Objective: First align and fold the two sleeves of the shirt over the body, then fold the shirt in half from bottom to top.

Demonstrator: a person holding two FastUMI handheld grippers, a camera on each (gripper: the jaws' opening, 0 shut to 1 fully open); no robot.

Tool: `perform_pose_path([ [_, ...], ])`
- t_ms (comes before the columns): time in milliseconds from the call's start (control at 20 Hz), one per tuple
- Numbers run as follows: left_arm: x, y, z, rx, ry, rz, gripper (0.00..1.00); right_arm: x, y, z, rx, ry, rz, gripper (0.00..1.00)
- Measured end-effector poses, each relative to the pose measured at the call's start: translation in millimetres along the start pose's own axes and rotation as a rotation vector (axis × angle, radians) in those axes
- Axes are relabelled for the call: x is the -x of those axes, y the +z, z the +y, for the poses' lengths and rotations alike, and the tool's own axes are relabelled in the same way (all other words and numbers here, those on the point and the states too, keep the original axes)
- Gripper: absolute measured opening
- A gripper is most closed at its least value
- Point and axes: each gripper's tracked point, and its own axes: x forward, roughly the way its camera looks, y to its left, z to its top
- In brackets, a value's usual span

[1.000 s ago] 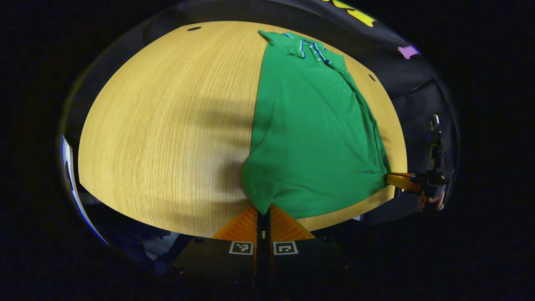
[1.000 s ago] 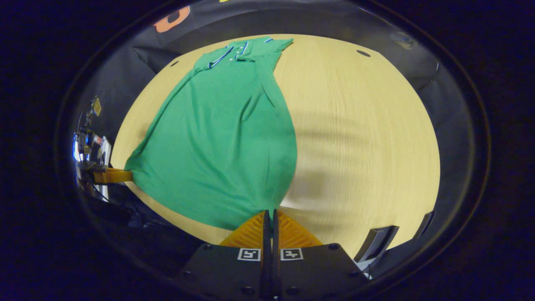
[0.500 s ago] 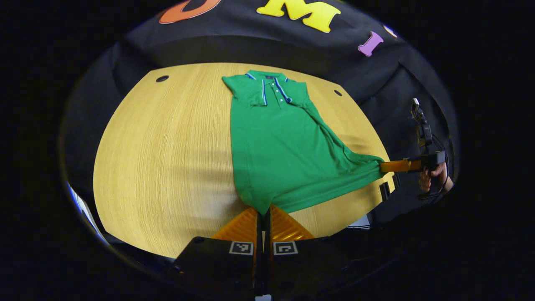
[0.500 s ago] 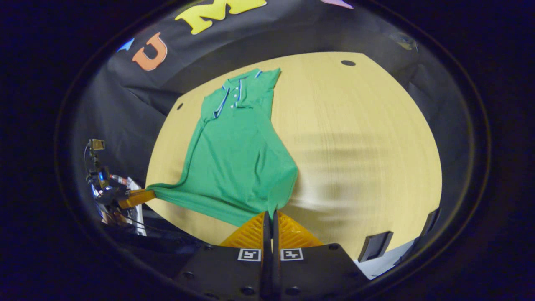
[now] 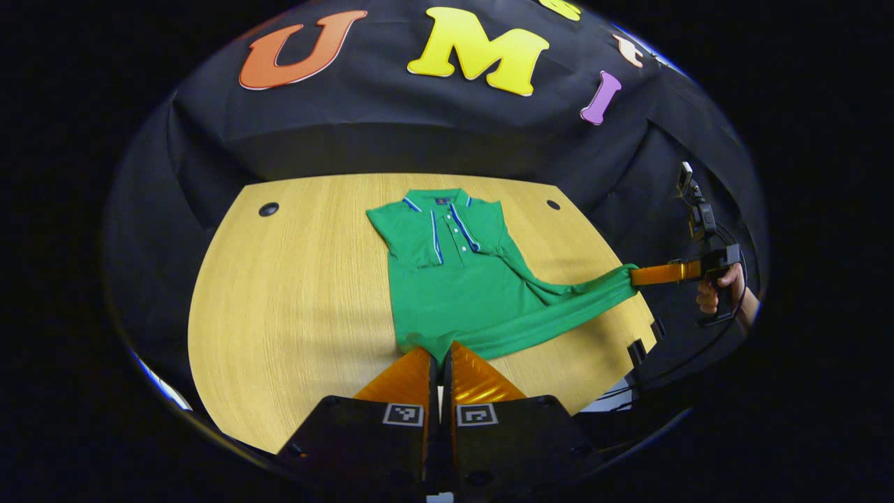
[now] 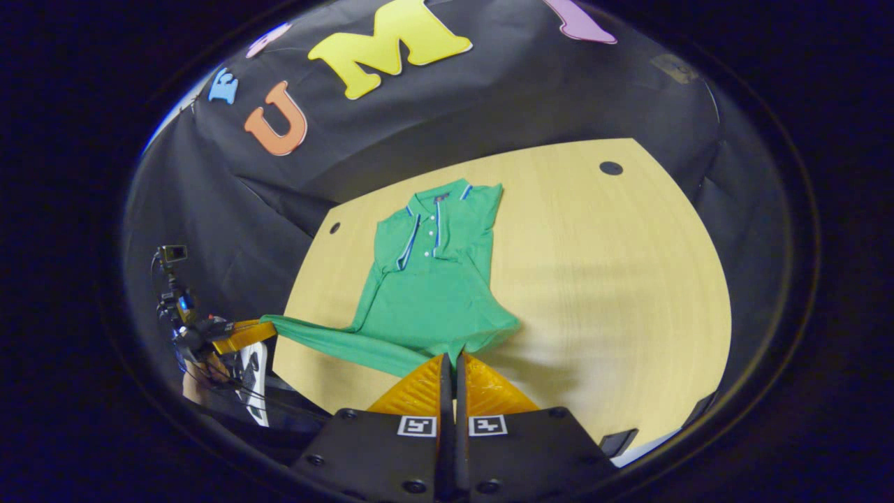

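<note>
A green polo shirt (image 5: 461,279) (image 6: 426,293) lies on the wooden table (image 5: 293,293) (image 6: 614,279), collar at the far side, sleeves folded in over the body. Its bottom hem is lifted off the table and stretched between both grippers. My left gripper (image 5: 438,355) is shut on the hem's left corner. My right gripper (image 6: 452,358) is shut on the other corner. The left gripper view shows the right gripper (image 5: 639,274) far to the right with a hand (image 5: 712,293) on its handle. The right gripper view shows the left gripper (image 6: 265,325) at the left.
Round cable holes (image 5: 268,209) (image 5: 553,205) sit near the table's far corners. The black cloth wall (image 5: 419,126) rises right behind the table. Bare wood spreads left of the shirt in the left gripper view and right of it in the right gripper view.
Both grippers have risen and drawn back with the hem in them. The lower part of the shirt has come off the table, and less of it lies flat now.
</note>
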Motion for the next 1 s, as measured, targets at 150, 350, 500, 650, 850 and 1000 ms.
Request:
perform_pose_path([
  [150, -4, 41, 13, 0.031, 0.015, -0.075, 0.04, -6, 40, 19, 0.007, 0.03, -0.05, 0.02],
  [350, -13, 87, 29, 0.036, 0.029, -0.145, 0.04, -15, 96, 37, 0.035, 0.042, -0.122, 0.02],
  [500, -21, 122, 40, 0.029, 0.038, -0.196, 0.04, -20, 131, 41, 0.056, 0.028, -0.174, 0.02],
  [650, -37, 148, 47, 0.037, 0.03, -0.228, 0.04, -30, 170, 39, 0.041, 0.019, -0.228, 0.02],
  [850, -73, 174, 64, 0.035, 0.043, -0.244, 0.04, -54, 215, 29, 0.044, -0.004, -0.289, 0.02],
  [1000, -106, 191, 79, 0.05, 0.068, -0.26, 0.04, -84, 243, 21, 0.097, -0.027, -0.327, 0.02],
])
